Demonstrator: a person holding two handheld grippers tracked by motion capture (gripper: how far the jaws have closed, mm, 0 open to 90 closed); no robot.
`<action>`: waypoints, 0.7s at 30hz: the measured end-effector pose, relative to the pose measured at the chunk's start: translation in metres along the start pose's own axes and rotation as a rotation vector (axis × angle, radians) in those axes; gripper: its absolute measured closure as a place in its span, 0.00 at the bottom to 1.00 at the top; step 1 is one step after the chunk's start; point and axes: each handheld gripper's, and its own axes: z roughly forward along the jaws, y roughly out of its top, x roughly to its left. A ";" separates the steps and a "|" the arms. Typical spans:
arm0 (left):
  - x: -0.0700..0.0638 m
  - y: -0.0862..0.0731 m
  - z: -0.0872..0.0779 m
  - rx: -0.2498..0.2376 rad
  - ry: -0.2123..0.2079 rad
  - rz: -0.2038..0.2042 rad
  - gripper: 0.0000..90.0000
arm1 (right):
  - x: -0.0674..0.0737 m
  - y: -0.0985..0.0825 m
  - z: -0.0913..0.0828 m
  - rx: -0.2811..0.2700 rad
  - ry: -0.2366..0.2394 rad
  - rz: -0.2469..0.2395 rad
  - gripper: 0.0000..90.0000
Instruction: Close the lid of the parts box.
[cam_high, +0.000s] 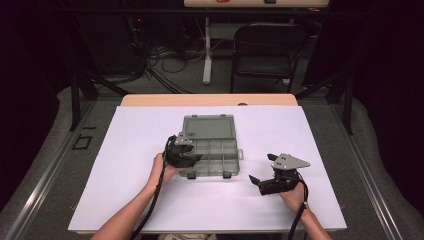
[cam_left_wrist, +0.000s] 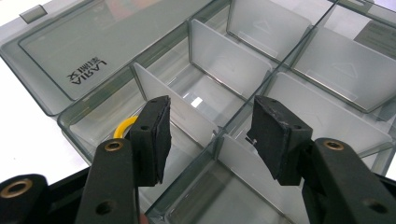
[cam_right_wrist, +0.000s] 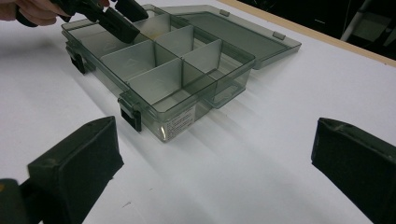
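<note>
- The right gripper (cam_high: 261, 181) rests low on the white table cover (cam_high: 150, 200), near the right front, well apart from the box. Its jaws stand wide apart and hold nothing; in the right gripper view, bare white cover lies between them. It looks parked, aimed left toward the box, probably to keep clear while the other hand works.
- The left gripper (cam_high: 196, 158) is held over the near-left corner of the compartment organiser box (cam_high: 212, 155), tilted down into it. Its jaws are partly spread and empty, straddling a translucent divider (cam_left_wrist: 180, 116) between two cells, as if lining up to reach into one.
- A yellow ring-like item (cam_left_wrist: 122, 128) sits in the near-left compartment, mostly hidden behind the left jaw pad; what it is cannot be told. Being the one thing in the box, it seems the likely target.
- The other compartments look empty. Two black latches (cam_right_wrist: 132, 116) hang loose on the near wall.
- The hinged lid (cam_high: 209, 126) lies flat and open on the far side, which leaves the cells open from above.
- Beyond the table stands a folding chair (cam_high: 267, 50).
</note>
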 end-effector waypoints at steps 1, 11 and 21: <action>0.000 0.000 0.000 0.000 0.001 -0.003 0.53 | 0.000 0.000 -0.001 -0.003 0.000 0.001 0.00; -0.006 -0.001 0.003 0.009 0.019 0.000 0.53 | -0.003 0.001 -0.002 -0.003 -0.010 0.017 0.00; -0.007 -0.002 0.003 0.012 0.026 -0.008 0.56 | -0.012 0.013 0.009 0.004 0.001 0.043 0.00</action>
